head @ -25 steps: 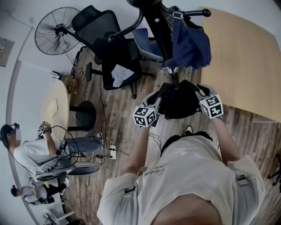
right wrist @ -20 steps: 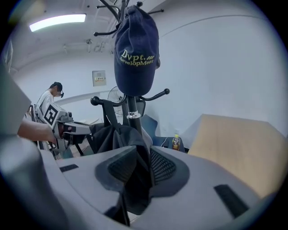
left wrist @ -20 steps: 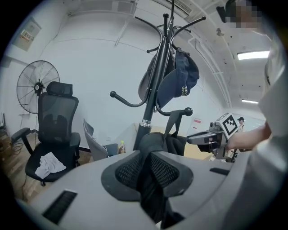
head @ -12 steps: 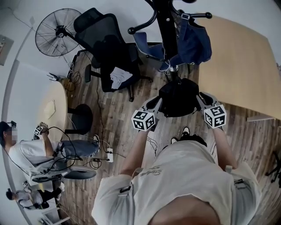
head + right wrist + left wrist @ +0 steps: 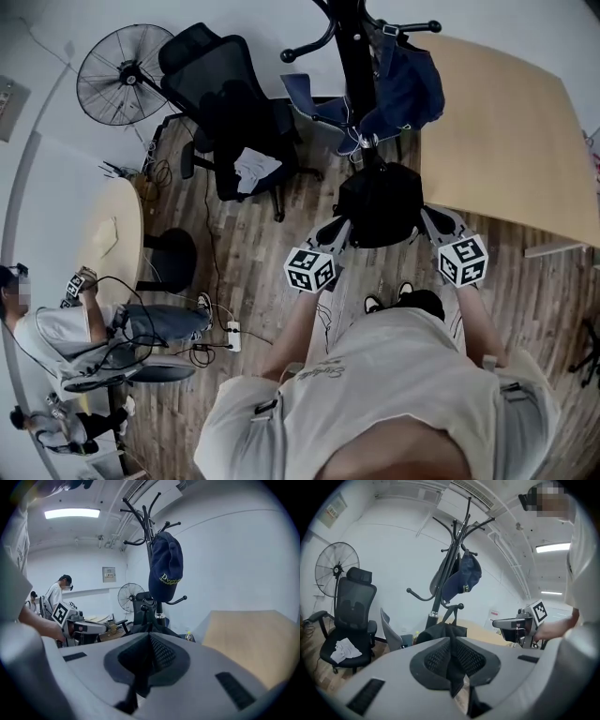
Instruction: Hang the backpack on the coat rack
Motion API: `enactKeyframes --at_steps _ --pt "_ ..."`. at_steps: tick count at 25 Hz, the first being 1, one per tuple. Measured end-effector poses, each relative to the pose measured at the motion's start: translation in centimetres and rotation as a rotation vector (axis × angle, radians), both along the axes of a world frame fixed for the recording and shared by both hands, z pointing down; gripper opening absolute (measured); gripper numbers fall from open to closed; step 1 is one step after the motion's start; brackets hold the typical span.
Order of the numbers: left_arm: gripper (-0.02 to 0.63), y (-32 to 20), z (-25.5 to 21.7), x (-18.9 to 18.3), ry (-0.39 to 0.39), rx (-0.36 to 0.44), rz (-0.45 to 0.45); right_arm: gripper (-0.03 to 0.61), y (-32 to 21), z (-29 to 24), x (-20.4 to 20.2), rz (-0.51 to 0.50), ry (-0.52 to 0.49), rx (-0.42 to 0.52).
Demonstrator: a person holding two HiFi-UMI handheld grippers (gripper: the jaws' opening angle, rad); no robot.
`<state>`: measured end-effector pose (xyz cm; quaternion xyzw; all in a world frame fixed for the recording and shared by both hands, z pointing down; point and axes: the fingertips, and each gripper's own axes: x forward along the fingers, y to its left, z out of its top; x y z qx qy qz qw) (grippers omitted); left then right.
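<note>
Room with wood-plank floor (image 5: 253,234) under the left gripper (image 5: 336,228) and right gripper (image 5: 429,217). Ahead and to the left of the left gripper stands a black mesh office chair (image 5: 225,103), with a pedestal fan (image 5: 117,75) beside it against the white wall (image 5: 37,56); a pale round table (image 5: 112,234) lies farther left. A large light-wood table (image 5: 506,131) lies ahead and to the right of the right gripper, and a lit ceiling strip light (image 5: 71,513) hangs above.

**Grippers drew back toward the body**

Both grippers slid nearer to the person, the right gripper (image 5: 429,221) more than the left gripper (image 5: 333,231), and their marker cubes ended almost level. The coat rack (image 5: 354,56) hooks shrank and receded in the head view. A second shoe (image 5: 373,304) came into sight below the backpack (image 5: 380,202).
</note>
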<state>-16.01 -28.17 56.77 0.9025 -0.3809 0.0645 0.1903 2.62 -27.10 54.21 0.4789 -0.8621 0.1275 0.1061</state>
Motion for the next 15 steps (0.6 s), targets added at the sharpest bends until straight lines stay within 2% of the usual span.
enactKeyframes --at_steps 3,8,11,15 --pt "0.038 0.4 -2.8 0.5 0.020 0.051 -0.036 -0.006 0.7 -1.4 -0.4 -0.037 0.011 0.023" --pt "0.032 1.3 -7.8 1.9 0.015 0.143 -0.059 -0.006 2.4 -4.7 -2.3 -0.168 0.055 0.099" --pt "0.031 1.3 -9.8 3.1 -0.038 0.197 -0.058 -0.006 2.5 -7.2 -2.1 -0.197 0.049 0.156" --pt "0.031 1.9 -10.2 4.5 -0.160 0.249 -0.046 -0.006 2.5 -9.7 -1.1 -0.187 0.020 0.206"
